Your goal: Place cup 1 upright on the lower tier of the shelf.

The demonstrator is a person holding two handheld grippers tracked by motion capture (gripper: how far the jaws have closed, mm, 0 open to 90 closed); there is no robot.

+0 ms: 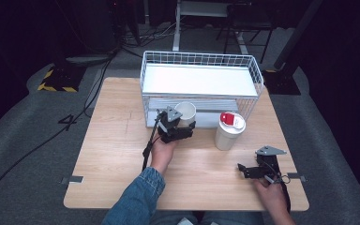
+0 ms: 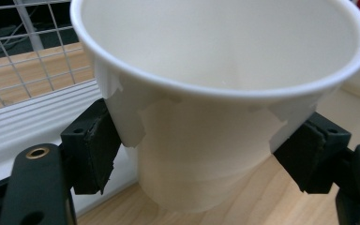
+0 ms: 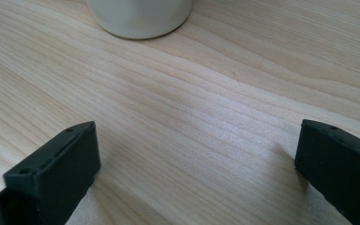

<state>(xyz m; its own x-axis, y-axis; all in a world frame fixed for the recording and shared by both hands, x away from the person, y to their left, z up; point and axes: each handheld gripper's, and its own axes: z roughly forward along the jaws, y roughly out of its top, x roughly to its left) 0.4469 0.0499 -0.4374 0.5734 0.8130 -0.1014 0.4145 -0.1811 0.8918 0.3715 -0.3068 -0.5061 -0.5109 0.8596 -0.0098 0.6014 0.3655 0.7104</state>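
A white paper cup (image 1: pixel 185 112) stands upright just in front of the white wire basket (image 1: pixel 201 61), with my left gripper (image 1: pixel 183 129) shut on its sides. In the left gripper view the cup (image 2: pixel 215 93) looks empty, and the black pads (image 2: pixel 93 150) press into its wall on both sides. To the right stands a white container with a red lid (image 1: pixel 228 130). My right gripper (image 1: pixel 243 171) rests low over the table near the front right corner, its jaws wide apart with nothing between them (image 3: pixel 192 164). The container's base (image 3: pixel 138 18) sits ahead of it.
The wire basket has a white upper shelf (image 1: pixel 197 79) and a lower level behind the cup. The wooden table (image 1: pixel 117 140) has bare room on its left half. Cables lie on the grey floor at the left.
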